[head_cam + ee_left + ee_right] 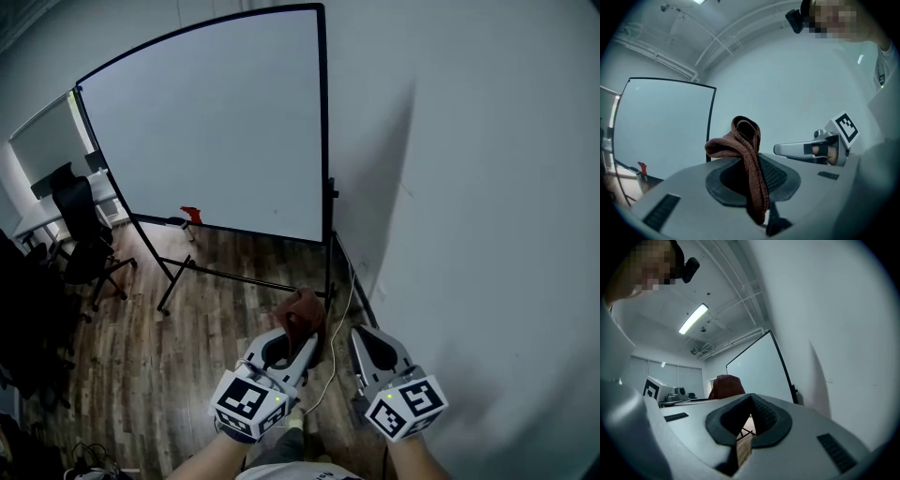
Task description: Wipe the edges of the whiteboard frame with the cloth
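A whiteboard (216, 122) in a thin black frame (324, 122) stands on a wheeled stand ahead of me, close to the wall on its right. My left gripper (298, 332) is shut on a brown knitted cloth (301, 311), held low in front of the board's lower right corner. In the left gripper view the cloth (749, 154) bunches up above the jaws and hangs down between them, with the whiteboard (661, 126) behind at the left. My right gripper (366, 336) is beside it, shut with nothing in it. Its own view shows the right gripper (751, 399) with jaws meeting, plus the cloth (725, 386) and whiteboard (757, 373) beyond.
A pale wall (469, 187) runs along the right, just past the frame. The stand's black legs (178, 277) spread over the wooden floor. A red item (191, 215) sits on the board's tray. A black office chair (80, 234) stands at the left. A thin cable (339, 323) trails on the floor.
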`<action>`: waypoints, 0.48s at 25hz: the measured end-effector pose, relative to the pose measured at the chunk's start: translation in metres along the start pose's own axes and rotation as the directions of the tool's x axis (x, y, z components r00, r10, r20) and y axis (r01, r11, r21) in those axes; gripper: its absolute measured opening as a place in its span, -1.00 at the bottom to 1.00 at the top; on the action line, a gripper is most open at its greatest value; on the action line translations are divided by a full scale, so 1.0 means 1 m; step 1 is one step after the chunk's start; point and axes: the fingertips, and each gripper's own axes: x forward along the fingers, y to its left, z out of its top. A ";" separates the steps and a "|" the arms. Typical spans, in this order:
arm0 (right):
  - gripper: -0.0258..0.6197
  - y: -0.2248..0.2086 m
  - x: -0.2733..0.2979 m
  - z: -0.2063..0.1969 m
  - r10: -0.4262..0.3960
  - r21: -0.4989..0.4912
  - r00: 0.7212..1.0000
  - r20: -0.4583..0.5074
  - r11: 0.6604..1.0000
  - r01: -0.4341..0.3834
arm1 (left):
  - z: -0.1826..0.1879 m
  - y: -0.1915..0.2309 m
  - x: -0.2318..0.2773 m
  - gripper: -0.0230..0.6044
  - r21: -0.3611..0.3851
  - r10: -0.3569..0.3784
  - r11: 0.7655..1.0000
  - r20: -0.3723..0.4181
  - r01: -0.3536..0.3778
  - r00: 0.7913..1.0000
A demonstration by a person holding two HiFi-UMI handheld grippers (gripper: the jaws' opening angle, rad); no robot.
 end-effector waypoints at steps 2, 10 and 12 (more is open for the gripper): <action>-0.92 -0.013 0.020 0.004 -0.016 -0.013 1.000 0.005 1.000 0.016 | 0.000 0.018 0.020 -0.71 0.009 -0.013 1.000 0.004 0.013 1.000; -0.92 -0.052 0.110 0.028 -0.089 -0.049 0.995 0.037 0.995 0.091 | 0.011 0.102 0.098 -0.72 0.074 -0.048 0.996 0.017 0.046 0.999; -0.92 -0.064 0.127 0.029 -0.116 -0.049 0.992 0.044 0.992 0.118 | 0.012 0.119 0.118 -0.71 0.083 -0.047 0.996 0.031 0.044 0.998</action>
